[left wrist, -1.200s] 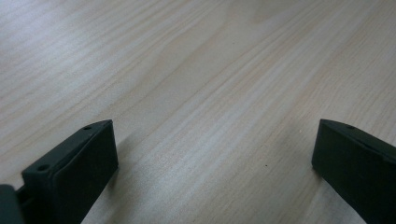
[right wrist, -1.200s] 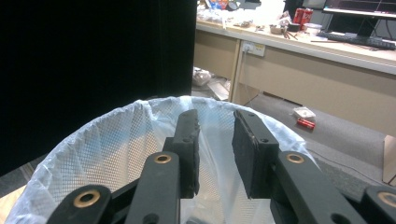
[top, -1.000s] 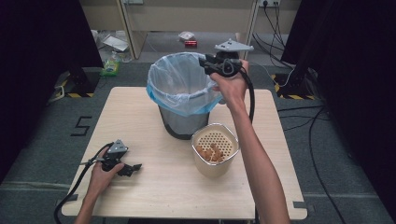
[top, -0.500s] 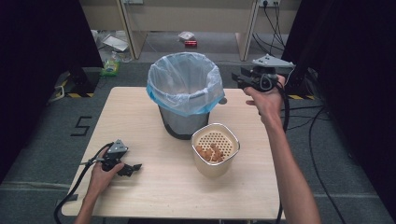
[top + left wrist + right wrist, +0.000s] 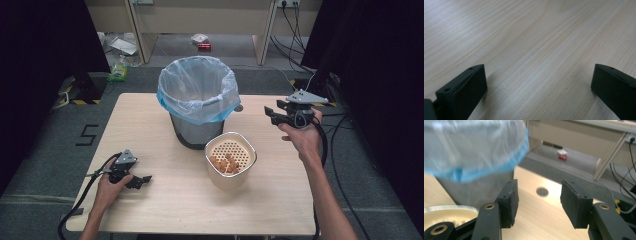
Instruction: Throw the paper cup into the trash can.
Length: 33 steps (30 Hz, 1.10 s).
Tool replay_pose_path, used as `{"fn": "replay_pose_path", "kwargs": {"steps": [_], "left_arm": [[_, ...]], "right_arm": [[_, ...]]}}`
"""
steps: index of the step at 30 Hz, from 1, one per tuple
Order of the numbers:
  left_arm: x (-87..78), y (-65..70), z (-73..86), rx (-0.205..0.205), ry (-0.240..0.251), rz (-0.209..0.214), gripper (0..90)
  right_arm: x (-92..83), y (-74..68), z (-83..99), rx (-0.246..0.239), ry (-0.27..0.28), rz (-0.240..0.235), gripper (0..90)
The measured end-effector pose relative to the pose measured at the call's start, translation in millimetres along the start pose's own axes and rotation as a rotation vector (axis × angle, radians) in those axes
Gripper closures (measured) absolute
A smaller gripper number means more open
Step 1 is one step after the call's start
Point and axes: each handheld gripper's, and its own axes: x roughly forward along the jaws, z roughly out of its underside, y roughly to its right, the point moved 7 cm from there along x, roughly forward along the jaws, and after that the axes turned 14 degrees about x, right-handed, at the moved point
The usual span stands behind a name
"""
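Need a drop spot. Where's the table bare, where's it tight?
Bare: the table's left half, between the bin and the left tongs; also the near edge below the cream basket. Tight: basket sits right beside the bin; right tongs hang over the right side.

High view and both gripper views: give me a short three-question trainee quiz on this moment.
1. True or false: the right gripper holds something.
2. What lies in the cream container?
A. Brown pieces
B. Water
C. Coins
3. Which gripper rests low at the table, its jaws wide apart: left or right?

Key:
1. False; its jaws stand apart with nothing between them.
2. A.
3. The left gripper.
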Motion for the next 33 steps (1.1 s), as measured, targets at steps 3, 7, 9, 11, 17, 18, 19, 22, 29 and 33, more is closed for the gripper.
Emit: {"fn": "replay_pose_path", "kwargs": {"steps": [3,7,9,11,17,18,19,22,29,33], "left_arm": [[0.0,0.0,0.0,0.0,0.0,0.0,0.0],[0.0,0.0,0.0,0.0,0.0,0.0,0.0],[0.0,0.0,0.0,-0.001,0.0,0.0,0.0],[0.0,0.0,0.0,0.001,0.0,0.0,0.0],[0.1,0.0,-0.1,0.0,0.001,0.0,0.0],[0.0,0.0,0.0,0.0,0.0,0.0,0.0],[0.0,0.0,0.0,0.0,0.0,0.0,0.0],[0.0,0.0,0.0,0.0,0.0,0.0,0.0],[0.1,0.0,-0.1,0.0,0.001,-0.001,0.0],[0.1,0.0,-0.1,0.0,0.001,-0.001,0.0]], "right_arm": [[-2.6,6.7,18.3,0.008,-0.026,0.008,46.9],[-7.0,14.8,34.1,0.025,-0.035,0.014,46.7],[-9.1,18.7,41.7,0.032,-0.046,0.019,45.8],[-10.2,20.9,48.8,0.045,-0.051,0.019,45.4],[-8.8,25.0,78.2,0.068,-0.078,0.018,43.6],[-8.1,25.6,86.1,0.077,-0.088,0.016,43.3],[-7.9,26.1,89.8,0.079,-0.092,0.017,43.3],[-6.6,26.5,103.1,0.084,-0.104,0.023,42.0],[-2.8,20.5,137.4,0.091,-0.142,0.015,39.3],[-1.7,17.7,156.9,0.089,-0.172,0.023,37.4]]}}
